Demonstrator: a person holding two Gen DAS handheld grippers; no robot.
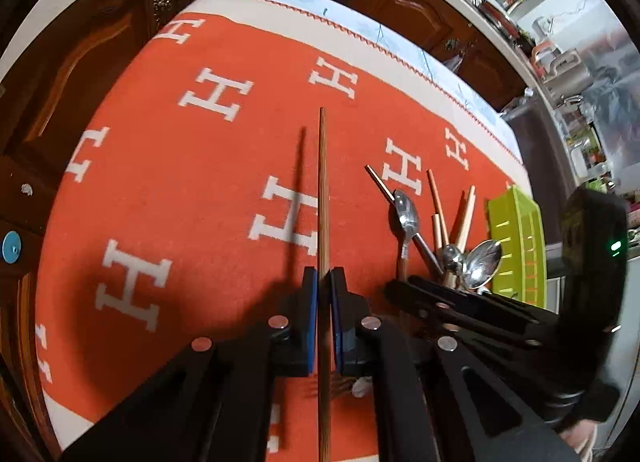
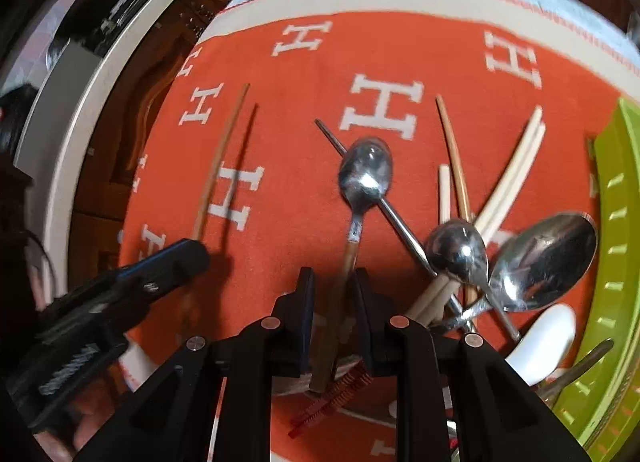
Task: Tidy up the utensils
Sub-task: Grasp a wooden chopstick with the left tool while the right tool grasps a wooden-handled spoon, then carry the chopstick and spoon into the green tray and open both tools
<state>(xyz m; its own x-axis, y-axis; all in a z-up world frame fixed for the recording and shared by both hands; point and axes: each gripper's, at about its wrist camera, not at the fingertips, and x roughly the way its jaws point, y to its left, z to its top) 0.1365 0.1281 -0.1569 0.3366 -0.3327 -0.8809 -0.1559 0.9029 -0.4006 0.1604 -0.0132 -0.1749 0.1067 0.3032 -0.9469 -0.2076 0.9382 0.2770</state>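
Chopsticks, spoons and a fork lie heaped on the orange blanket (image 2: 304,62), just left of the green tray (image 2: 616,246). Left of that heap, the left hand-held gripper (image 1: 323,278) is clamped tight on 1 brown chopstick (image 1: 322,182). The right hand-held gripper (image 2: 332,282) stands partly open, straddling a wooden-handled spoon (image 2: 362,174); contact is unclear.

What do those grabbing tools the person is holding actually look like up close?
Each tool, the left tool and the right tool, is matt black plastic: two angular arms joined by round silver pins, ending in flat fingers faced with dark blue pads. The right one's body carries a small green light.
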